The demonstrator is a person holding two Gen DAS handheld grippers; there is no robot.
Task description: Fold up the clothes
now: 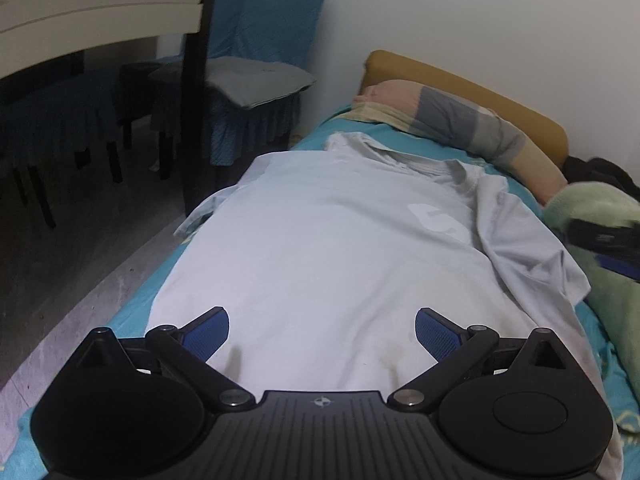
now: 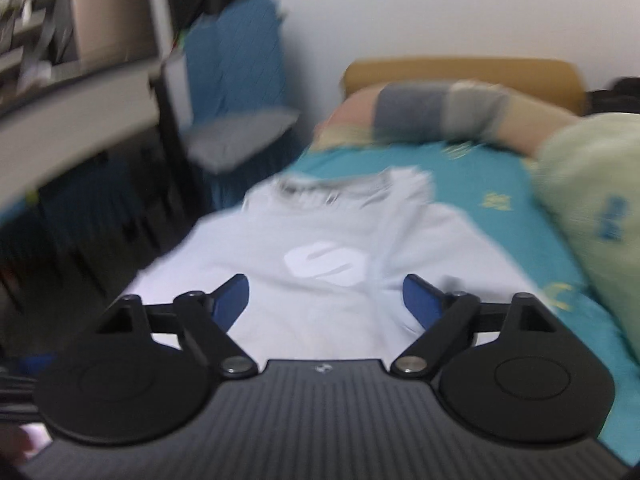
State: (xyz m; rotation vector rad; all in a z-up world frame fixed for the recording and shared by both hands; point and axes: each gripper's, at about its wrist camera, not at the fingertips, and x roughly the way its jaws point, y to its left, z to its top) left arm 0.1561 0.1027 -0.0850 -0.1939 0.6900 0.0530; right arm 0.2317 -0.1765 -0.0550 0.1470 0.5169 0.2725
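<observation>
A pale grey T-shirt (image 1: 320, 240) with a white logo (image 1: 438, 220) lies spread on the teal bed sheet (image 1: 136, 304), collar toward the headboard. Its right sleeve side is folded inward over the body. My left gripper (image 1: 322, 330) hangs open just above the shirt's lower hem, nothing between its blue pads. The right gripper (image 1: 608, 244) shows as a dark blurred shape at the right edge of the left wrist view. In the right wrist view, which is blurred by motion, the right gripper (image 2: 326, 300) is open over the T-shirt (image 2: 320, 232), below the logo (image 2: 326, 264).
A striped pillow (image 1: 460, 120) lies against the mustard headboard (image 1: 480, 88). A green blanket (image 1: 608, 280) is heaped along the bed's right side. To the left stand a chair (image 1: 256, 80) with a grey cushion, a table (image 1: 80, 8) and bare floor (image 1: 72, 280).
</observation>
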